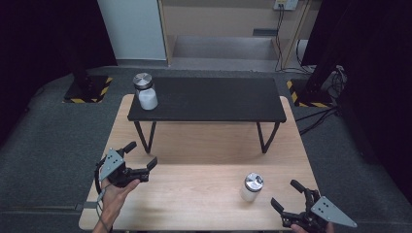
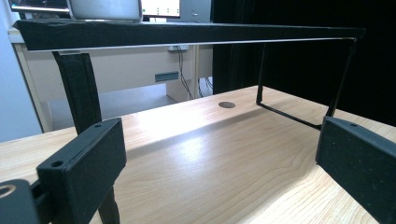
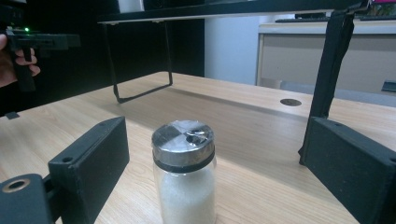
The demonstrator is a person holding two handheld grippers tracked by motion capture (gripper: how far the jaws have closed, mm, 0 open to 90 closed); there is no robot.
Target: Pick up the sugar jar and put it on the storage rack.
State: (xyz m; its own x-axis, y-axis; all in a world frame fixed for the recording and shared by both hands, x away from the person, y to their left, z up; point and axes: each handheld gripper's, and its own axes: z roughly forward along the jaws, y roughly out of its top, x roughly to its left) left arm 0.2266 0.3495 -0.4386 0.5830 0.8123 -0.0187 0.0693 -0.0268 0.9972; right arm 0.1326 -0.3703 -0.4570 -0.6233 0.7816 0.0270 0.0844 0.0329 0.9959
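Right gripper (image 1: 287,192): jaws spread wide, nothing clamped; seen at the near right corner of the wooden table (image 1: 204,194), pointed toward the near jar.
Near jar (image 1: 251,187): upright on the table, just ahead of the right gripper; in the right gripper view the jar (image 3: 184,172) is framed between the two black jaws, untouched by either pad.
Jar contents: white granular fill under a metal lid; lid holes are hinted at but cannot be confirmed.
Left gripper (image 1: 142,159): held in the person's left hand (image 1: 116,194) at the near left of the table, jaws wide apart, nothing between them.
Left gripper view: bare tabletop is seen between the pads, with the black shelf (image 2: 187,32) above.
Black shelf (image 1: 209,99): low, on thin black legs, placed across the far half of the table.
Far jar (image 1: 145,91): same type, upright on the shelf's left end, well apart from both grippers.
Table detail: round cable hole (image 3: 290,101) in the wood, near a shelf leg.
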